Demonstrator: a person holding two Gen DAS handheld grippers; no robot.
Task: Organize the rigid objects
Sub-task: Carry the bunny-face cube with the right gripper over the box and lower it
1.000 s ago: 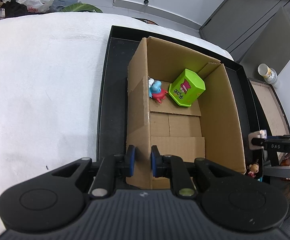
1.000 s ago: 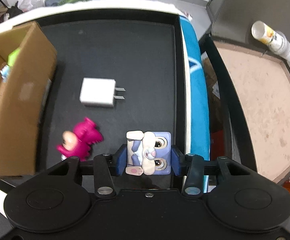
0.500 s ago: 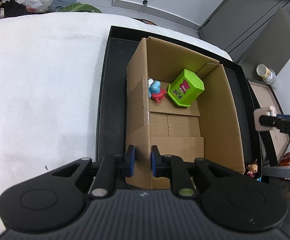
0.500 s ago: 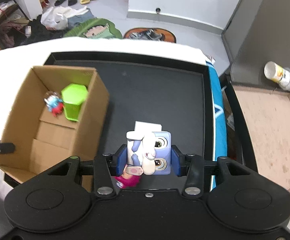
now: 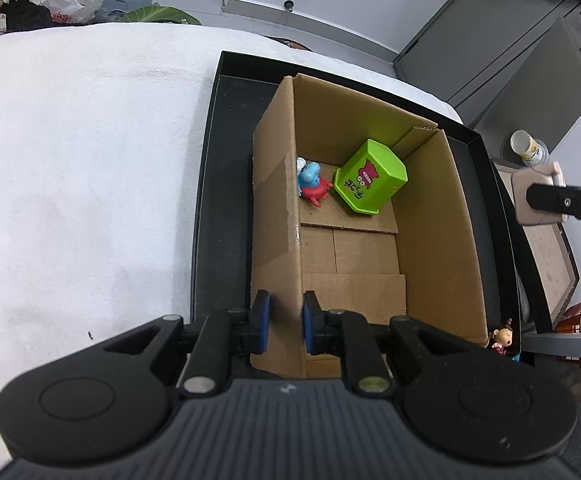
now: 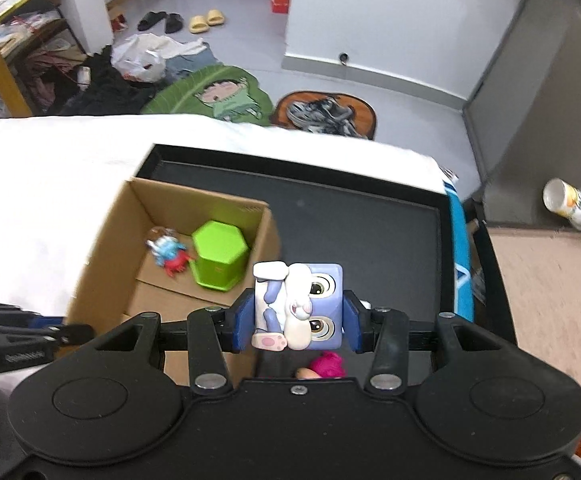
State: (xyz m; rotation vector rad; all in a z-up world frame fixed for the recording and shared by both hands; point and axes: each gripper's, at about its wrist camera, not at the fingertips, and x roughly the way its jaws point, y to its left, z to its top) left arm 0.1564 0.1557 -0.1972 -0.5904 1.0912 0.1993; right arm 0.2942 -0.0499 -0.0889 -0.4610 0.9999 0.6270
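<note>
Left tool [image 5: 283,328]: narrowed onto the near left wall of the cardboard box [image 5: 438,240], one blue pad outside and one inside; judged to be steadying the box so it does not slide while things drop in.
Right tool [image 6: 296,322]: clamped on the blue rabbit cube [image 6: 298,306], pads pressing its two flat side faces, the rabbit face turned sideways; the flat faces look like the surest purchase on a hard block.
Where the cube is: in the air over the black tray [image 6: 370,216], just to the right of the box's right wall, not yet above the opening. In the left wrist view it shows at the right edge, above the tray rim.
Box contents: a green hexagonal container [image 5: 370,182] tipped on its side against the far corner, and just beside it a small blue-and-red figurine [image 5: 311,182]; both sit at the far end, leaving the near floor bare for the cube.
Left out on the tray: a magenta toy [image 6: 328,362] below the cube, and a small doll figure [image 5: 500,338] by the box's near right corner.
Support: the tray lies on a white cloth-covered desk [image 5: 70,168].
Likely next need: carry the cube leftward over the wall, then let go.
</note>
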